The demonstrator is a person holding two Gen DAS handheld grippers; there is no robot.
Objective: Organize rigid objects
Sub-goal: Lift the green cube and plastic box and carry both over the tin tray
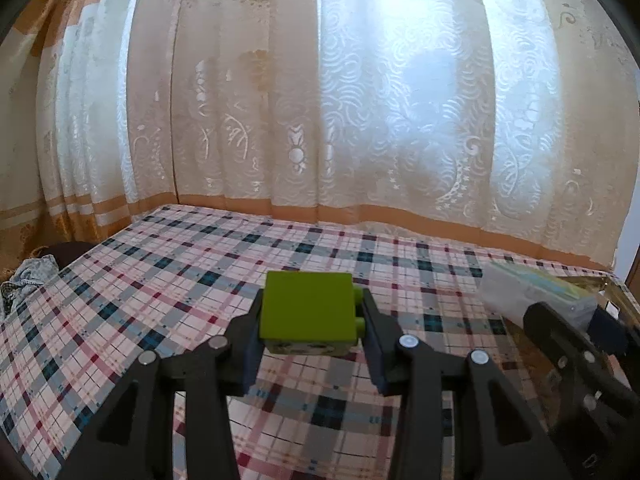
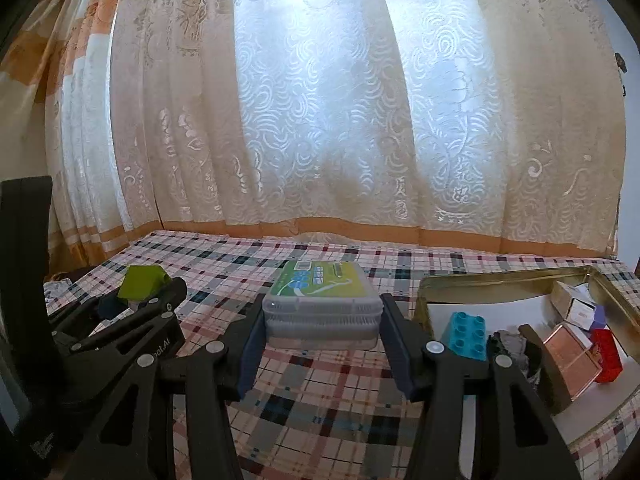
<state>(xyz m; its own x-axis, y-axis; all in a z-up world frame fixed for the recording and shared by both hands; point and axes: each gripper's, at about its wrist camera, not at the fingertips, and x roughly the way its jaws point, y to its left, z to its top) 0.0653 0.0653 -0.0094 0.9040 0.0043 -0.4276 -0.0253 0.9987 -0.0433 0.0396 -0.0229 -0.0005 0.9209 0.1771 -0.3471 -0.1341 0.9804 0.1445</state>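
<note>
My left gripper (image 1: pixel 310 316) is shut on a lime green toy brick (image 1: pixel 308 310), held above the plaid tablecloth (image 1: pixel 160 280). The same brick (image 2: pixel 142 280) shows at the left of the right wrist view, in the left gripper (image 2: pixel 132 300). My right gripper (image 2: pixel 320 316) is shut on a clear plastic box with a green and white label (image 2: pixel 320 304). That box (image 1: pixel 532 292) and the right gripper (image 1: pixel 576 320) appear at the right edge of the left wrist view. A gold tin tray (image 2: pixel 500 280) lies to the right.
The tray holds a blue studded brick (image 2: pixel 466 334), a red brick (image 2: pixel 608 356), a pink clear case (image 2: pixel 568 354) and small cartons (image 2: pixel 576 304). A lace curtain (image 2: pixel 340 120) hangs behind the table. Crumpled cloth (image 1: pixel 28 276) lies off the table's left edge.
</note>
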